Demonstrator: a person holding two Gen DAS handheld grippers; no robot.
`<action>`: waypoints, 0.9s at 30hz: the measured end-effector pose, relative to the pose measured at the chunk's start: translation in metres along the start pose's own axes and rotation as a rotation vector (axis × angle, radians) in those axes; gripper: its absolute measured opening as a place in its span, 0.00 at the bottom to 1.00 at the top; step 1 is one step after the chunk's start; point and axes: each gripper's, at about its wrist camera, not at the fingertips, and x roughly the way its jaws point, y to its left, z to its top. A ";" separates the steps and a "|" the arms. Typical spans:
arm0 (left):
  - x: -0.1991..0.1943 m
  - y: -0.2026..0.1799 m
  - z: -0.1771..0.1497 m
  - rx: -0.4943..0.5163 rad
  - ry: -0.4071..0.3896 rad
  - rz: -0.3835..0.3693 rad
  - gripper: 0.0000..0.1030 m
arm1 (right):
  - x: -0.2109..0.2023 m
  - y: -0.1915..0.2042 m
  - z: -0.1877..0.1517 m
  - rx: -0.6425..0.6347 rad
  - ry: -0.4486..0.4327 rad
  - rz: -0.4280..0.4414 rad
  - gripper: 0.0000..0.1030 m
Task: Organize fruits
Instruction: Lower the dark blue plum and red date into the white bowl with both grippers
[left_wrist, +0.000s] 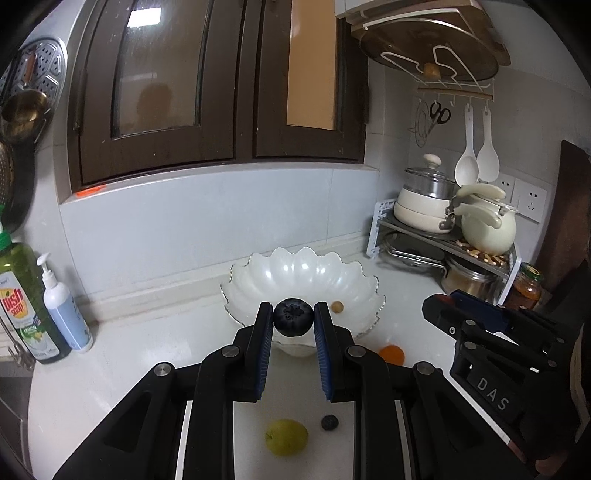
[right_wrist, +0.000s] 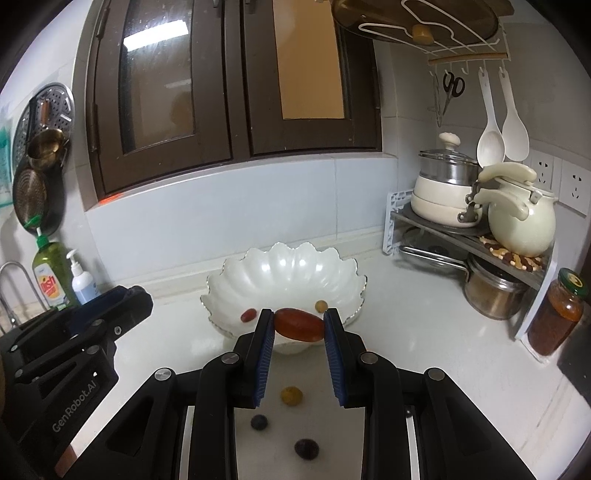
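My left gripper is shut on a dark blueberry, held just in front of the white scalloped bowl. A small tan fruit lies in the bowl. My right gripper is shut on a red oblong fruit at the near rim of the same bowl, which holds a small red fruit and the tan one. On the counter lie a green fruit, a blueberry, an orange fruit, a yellow fruit and a dark purple fruit.
Dish soap and a pump bottle stand at the left by the sink. A rack with pots and a kettle fills the right corner, with a jar beside it. A tiled wall and window lie behind the bowl.
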 end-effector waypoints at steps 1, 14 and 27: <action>0.003 0.001 0.002 0.001 -0.001 -0.001 0.22 | 0.002 0.000 0.002 0.001 0.000 -0.001 0.28; 0.034 0.007 0.032 0.027 -0.015 0.012 0.22 | 0.042 -0.005 0.030 0.017 0.034 0.022 0.28; 0.081 0.016 0.047 0.009 0.074 -0.005 0.22 | 0.084 -0.010 0.057 0.012 0.091 0.043 0.28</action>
